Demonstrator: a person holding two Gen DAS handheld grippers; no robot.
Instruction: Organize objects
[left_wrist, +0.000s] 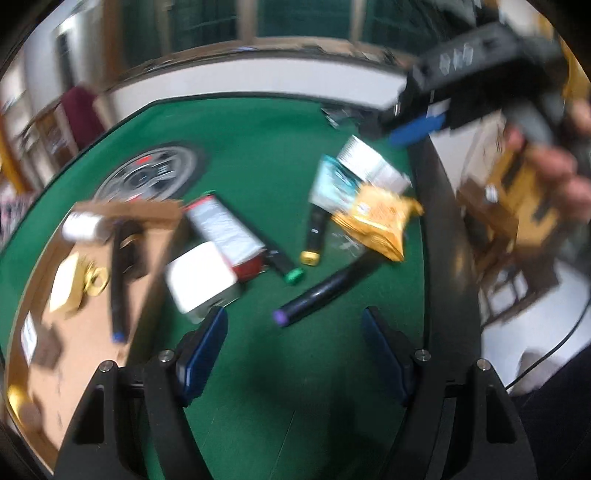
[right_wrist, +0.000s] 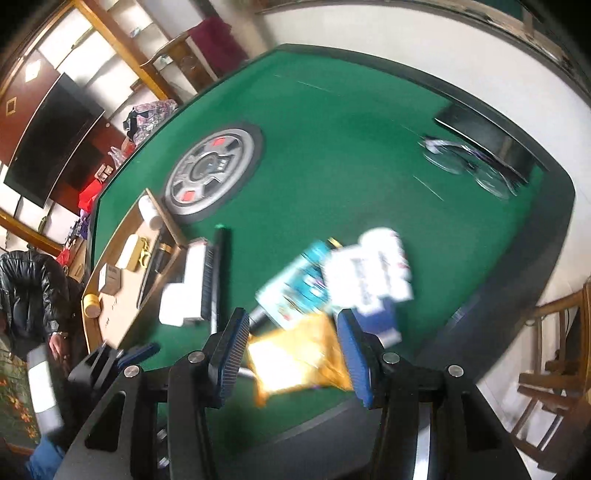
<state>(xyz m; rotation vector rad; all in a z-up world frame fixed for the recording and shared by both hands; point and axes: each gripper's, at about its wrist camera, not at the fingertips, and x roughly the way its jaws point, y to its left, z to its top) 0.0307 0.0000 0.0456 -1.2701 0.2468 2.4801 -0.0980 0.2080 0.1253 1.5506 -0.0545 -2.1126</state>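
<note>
1. Scattered objects lie on the green felt worktop (left_wrist: 258, 147): a crinkled yellow foil snack packet (right_wrist: 295, 354) near its front edge, beside a black purple-capped marker (left_wrist: 321, 291).
2. Left gripper (left_wrist: 295, 328) fingers are spread, empty.
3. Right gripper (right_wrist: 293, 343) fingers are spread over the packet, not pinching it.

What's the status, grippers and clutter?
Left gripper open, empty, above the purple-capped marker. Right gripper open over the gold snack bag. Cardboard box partly filled.
</note>
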